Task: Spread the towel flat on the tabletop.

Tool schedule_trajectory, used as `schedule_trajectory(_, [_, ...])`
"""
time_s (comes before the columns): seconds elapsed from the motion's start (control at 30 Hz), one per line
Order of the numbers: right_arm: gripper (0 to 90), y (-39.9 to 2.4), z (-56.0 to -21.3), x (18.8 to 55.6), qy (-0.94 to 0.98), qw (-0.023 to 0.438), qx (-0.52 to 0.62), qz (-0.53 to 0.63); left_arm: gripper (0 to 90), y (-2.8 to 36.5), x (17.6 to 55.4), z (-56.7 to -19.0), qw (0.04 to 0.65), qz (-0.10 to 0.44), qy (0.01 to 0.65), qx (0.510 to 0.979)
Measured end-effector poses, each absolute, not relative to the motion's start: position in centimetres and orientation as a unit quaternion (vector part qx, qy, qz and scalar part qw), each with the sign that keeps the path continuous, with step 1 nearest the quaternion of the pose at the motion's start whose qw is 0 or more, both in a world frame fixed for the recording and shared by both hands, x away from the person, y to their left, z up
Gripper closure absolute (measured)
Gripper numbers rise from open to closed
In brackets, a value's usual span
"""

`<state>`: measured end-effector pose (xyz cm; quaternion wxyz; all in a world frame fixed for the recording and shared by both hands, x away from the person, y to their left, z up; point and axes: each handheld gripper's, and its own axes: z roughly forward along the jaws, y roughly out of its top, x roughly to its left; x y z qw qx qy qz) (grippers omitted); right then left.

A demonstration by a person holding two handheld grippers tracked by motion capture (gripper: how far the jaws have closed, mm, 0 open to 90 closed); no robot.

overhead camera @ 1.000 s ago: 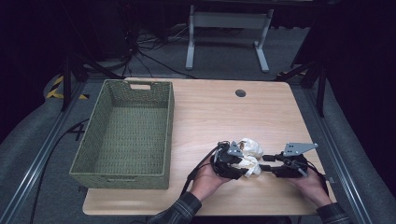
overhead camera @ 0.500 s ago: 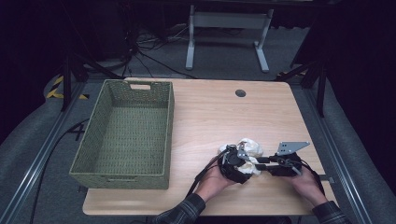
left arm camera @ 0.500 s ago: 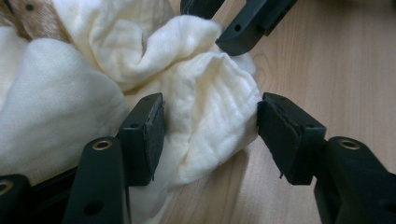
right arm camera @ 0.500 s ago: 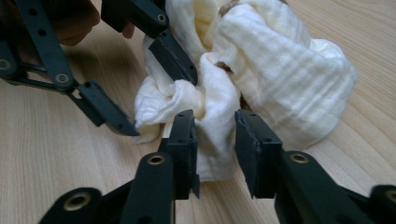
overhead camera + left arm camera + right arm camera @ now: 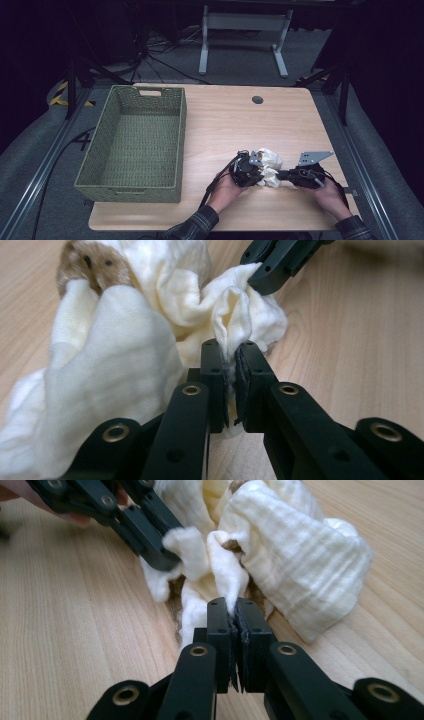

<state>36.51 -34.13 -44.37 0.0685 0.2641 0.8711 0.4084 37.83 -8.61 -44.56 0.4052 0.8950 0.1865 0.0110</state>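
Cloth (image 5: 267,167) bunched on the table (image 5: 225,125), pinched from both sides: left claw (image 5: 229,352) clamped on one cream fold, right claw (image 5: 232,607) clamped on another, jaws just closed with fabric between. Best lifted together, then drawn gently apart to spread the bundle, keeping both pinches firm. Basket (image 5: 135,145) well off beyond the left claw, likely the destination.

Bright lit table (image 5: 225,115), dark surroundings, soft close-up blur, faint shadows
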Motion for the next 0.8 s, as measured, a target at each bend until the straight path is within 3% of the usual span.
schedule_trajectory(0.33, [87.1,-35.7,-43.4,36.9,0.864,0.091,0.277,0.411,84.1,-5.1,38.0,-42.1,0.456,0.006,0.215,0.863])
schedule_trajectory(0.8, [87.5,-39.0,-41.9,38.3,0.850,0.132,0.311,0.404,84.3,-0.9,38.3,-40.8,0.480,0.012,0.267,0.836])
